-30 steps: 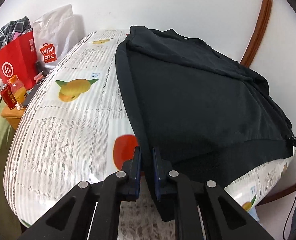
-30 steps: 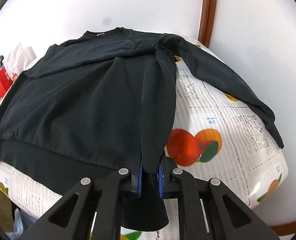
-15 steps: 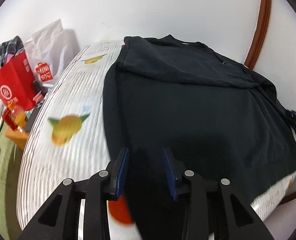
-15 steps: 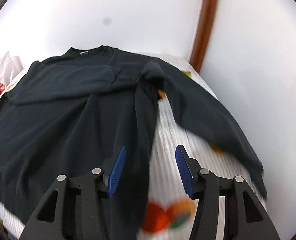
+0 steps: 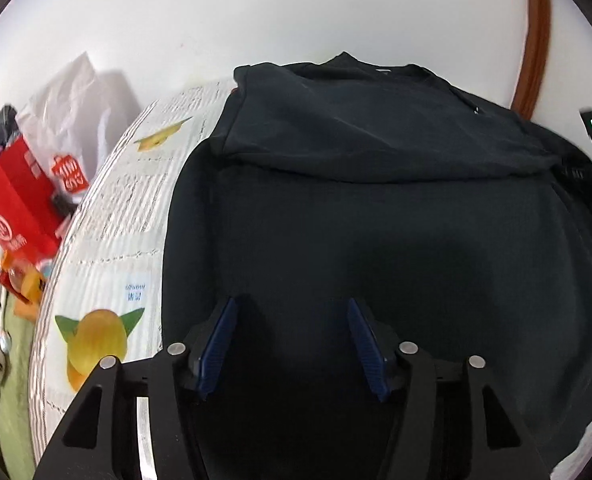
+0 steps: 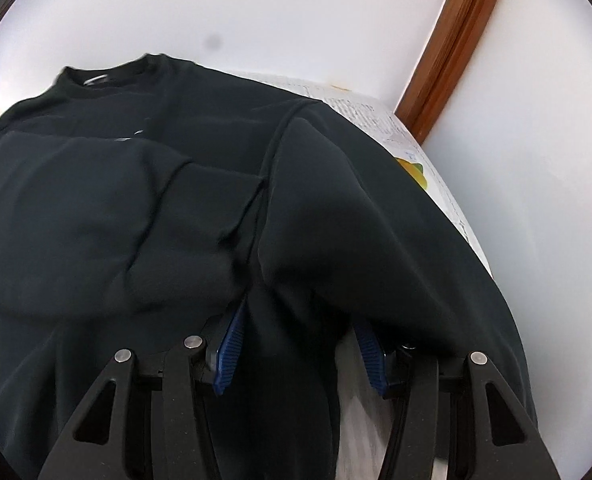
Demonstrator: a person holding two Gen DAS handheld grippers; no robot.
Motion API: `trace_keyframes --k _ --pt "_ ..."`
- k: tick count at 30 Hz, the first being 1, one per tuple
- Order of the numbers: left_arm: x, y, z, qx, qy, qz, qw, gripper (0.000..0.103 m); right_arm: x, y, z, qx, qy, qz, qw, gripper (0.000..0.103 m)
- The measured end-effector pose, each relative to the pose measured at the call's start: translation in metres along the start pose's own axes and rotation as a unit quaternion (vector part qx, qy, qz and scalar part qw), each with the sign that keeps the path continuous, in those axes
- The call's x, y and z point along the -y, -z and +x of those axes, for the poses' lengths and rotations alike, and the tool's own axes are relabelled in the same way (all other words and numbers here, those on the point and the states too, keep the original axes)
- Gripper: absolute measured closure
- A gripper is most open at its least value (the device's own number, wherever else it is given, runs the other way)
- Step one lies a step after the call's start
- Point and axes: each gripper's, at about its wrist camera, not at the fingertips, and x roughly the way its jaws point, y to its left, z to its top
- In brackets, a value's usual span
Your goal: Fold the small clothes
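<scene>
Black sweatshirt (image 5: 375, 220) lies spread flat on the surface (image 5: 128, 216), which carries a white striped cloth printed with fruit; collar points toward the far wall. Left claw (image 5: 292, 344) sits low over the garment's body near its left edge, blue pads spread apart, having just been opening; only flat fabric shows between the fingers, nothing pinched. Right claw (image 6: 299, 344) is also spread, pads parted after just opening; it sits at the junction where the right sleeve meets the body, and a fold of dark cloth lies in the gap without being pressed. The sleeve drapes close over the right finger, possibly touching it, but the view is too dark and blurred to be sure. Garment look: upper part carries a folded-over layer with a straight crease across the chest, left sleeve appears tucked across, right sleeve (image 6: 375, 216) runs down along the right side of the surface. Red bag (image 5: 12, 208) and white bag (image 5: 76, 120) sit off the left end.
</scene>
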Motion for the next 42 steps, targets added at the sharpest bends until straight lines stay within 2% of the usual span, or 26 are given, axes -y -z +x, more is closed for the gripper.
trace_keyframes --k 2,3,4,5,9,11,15,20,23,25,27,28,30,34,37,39,42 --pt "-0.001 0.001 0.000 0.004 0.001 -0.005 1.0000 0.046 0.000 -0.005 0.006 0.003 0.000 0.003 1.000 0.052" --pt "-0.002 0.002 0.000 0.006 0.003 -0.009 0.9999 0.046 0.001 -0.008 0.009 0.011 -0.007 0.006 1.000 0.056" --pt "-0.002 0.002 0.000 0.007 0.005 -0.010 0.9999 0.046 0.004 -0.006 0.010 0.016 -0.017 0.013 1.000 0.082" --pt "-0.004 0.002 0.001 0.007 0.009 -0.013 0.9999 0.046 0.008 -0.009 0.013 0.013 -0.028 0.020 0.999 0.091" --pt "-0.007 0.003 0.001 0.007 0.012 -0.016 0.9998 0.046 0.043 -0.002 0.012 0.025 -0.108 0.129 0.985 0.089" --pt "-0.008 0.003 0.001 0.007 0.011 -0.015 0.9998 0.045 0.048 0.000 0.013 0.019 -0.117 0.143 0.983 0.088" --pt "-0.007 0.002 0.001 0.006 0.008 -0.013 0.9999 0.045 0.039 0.004 -0.001 0.009 -0.099 0.129 0.987 0.073" --pt "-0.003 0.003 -0.002 -0.008 0.021 -0.010 0.9997 0.038 0.032 0.040 -0.046 0.015 -0.101 0.072 0.992 0.067" --pt "0.001 0.009 -0.010 -0.012 0.022 -0.002 0.9997 0.038 0.050 0.077 -0.079 0.033 -0.076 0.051 0.995 0.051" --pt "0.000 0.014 -0.016 -0.010 0.029 -0.002 0.9995 0.036 0.076 0.103 -0.095 0.042 -0.029 0.047 0.998 0.034" --pt "-0.001 0.018 -0.022 -0.007 0.030 -0.007 0.9995 0.036 0.106 0.123 -0.101 0.037 0.011 0.055 0.998 0.024" --pt "-0.003 0.020 -0.024 -0.006 0.032 -0.012 0.9994 0.036 0.126 0.134 -0.101 0.028 0.029 0.063 0.997 0.022" --pt "-0.006 0.023 -0.029 -0.008 0.035 -0.026 0.9990 0.036 0.155 0.152 -0.096 0.002 0.047 0.076 0.996 0.022" --pt "-0.003 0.028 -0.035 -0.010 0.032 -0.035 0.9988 0.036 0.188 0.171 -0.080 -0.020 0.074 0.099 0.992 0.022" --pt "0.000 0.031 -0.038 -0.015 0.019 -0.032 0.9992 0.036 0.195 0.175 -0.064 -0.034 0.067 0.092 0.993 0.022" --pt "0.000 0.033 -0.040 -0.020 0.010 -0.030 0.9993 0.036 0.195 0.173 -0.061 -0.021 0.060 0.095 0.993 0.024" --pt "-0.002 0.034 -0.042 -0.022 0.001 -0.034 0.9992 0.036 0.198 0.168 -0.056 -0.017 0.034 0.113 0.993 0.052"
